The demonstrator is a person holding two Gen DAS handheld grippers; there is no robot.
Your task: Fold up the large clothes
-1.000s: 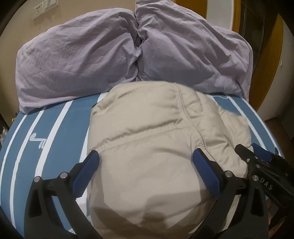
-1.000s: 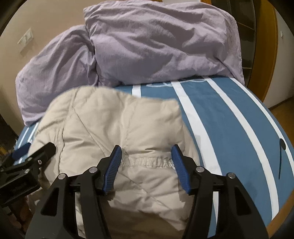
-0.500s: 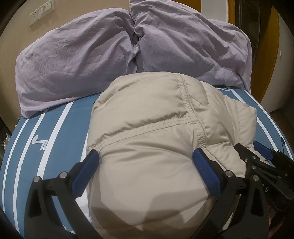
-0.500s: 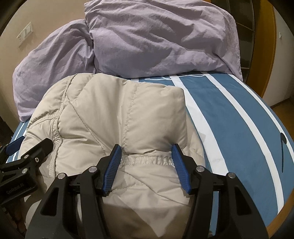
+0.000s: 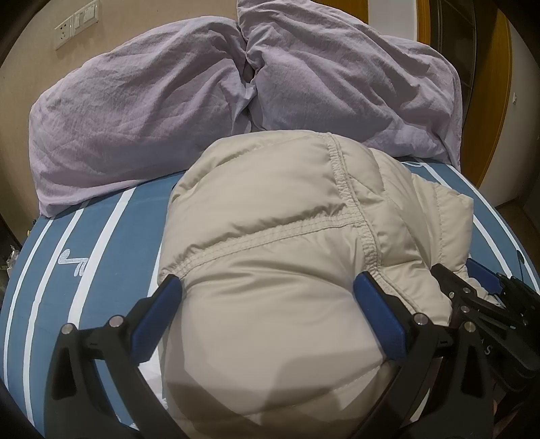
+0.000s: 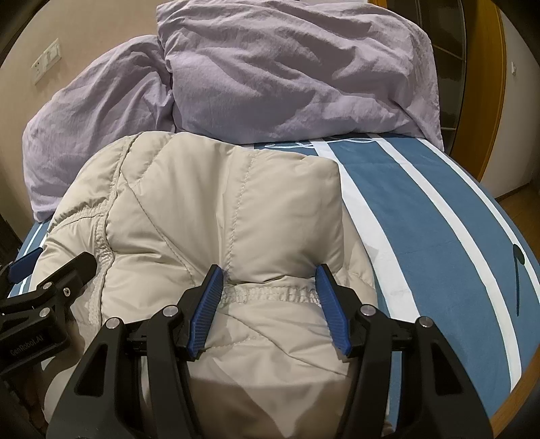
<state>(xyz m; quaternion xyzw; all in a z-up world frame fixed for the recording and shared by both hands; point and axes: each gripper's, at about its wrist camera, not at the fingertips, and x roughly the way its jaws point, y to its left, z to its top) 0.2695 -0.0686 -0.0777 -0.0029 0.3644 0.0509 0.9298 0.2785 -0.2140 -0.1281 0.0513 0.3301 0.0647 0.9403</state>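
Beige puffy jacket (image 5: 270,270) lies bunched in a thick folded pile on the bed (image 5: 111,256), which has a blue sheet with white stripes. Far edge of the jacket sits just in front of two purple pillows (image 5: 141,111) at the head of the bed; whether they touch, cannot tell.

Left gripper (image 5: 266,297) is over the near part of the jacket, fingers wide apart, blue pads (image 5: 158,317) on either side of a rounded bulge of fabric. Nothing clamped; pads look close to or brushing the cloth, contact not clear. A stitched seam runs across the jacket just beyond the fingertips.

Right gripper (image 6: 270,297) is also spread apart, over the right part of the jacket (image 6: 219,209). Blue ribbed pads (image 6: 206,310) flank an elastic gathered band, likely a cuff or hem. A folded flap of jacket stands just beyond the fingertips. Not gripping anything.

The two grippers are side by side: right gripper (image 5: 486,304) shows at the right edge of the left wrist view, left gripper (image 6: 50,290) at the left edge of the right wrist view, both low against the jacket.

Pillows (image 6: 287,74) stacked against a beige wall with a socket plate (image 5: 76,23). Wooden door frame (image 6: 486,84) at right. Bed (image 6: 422,209) to the right of the jacket shows only sheet
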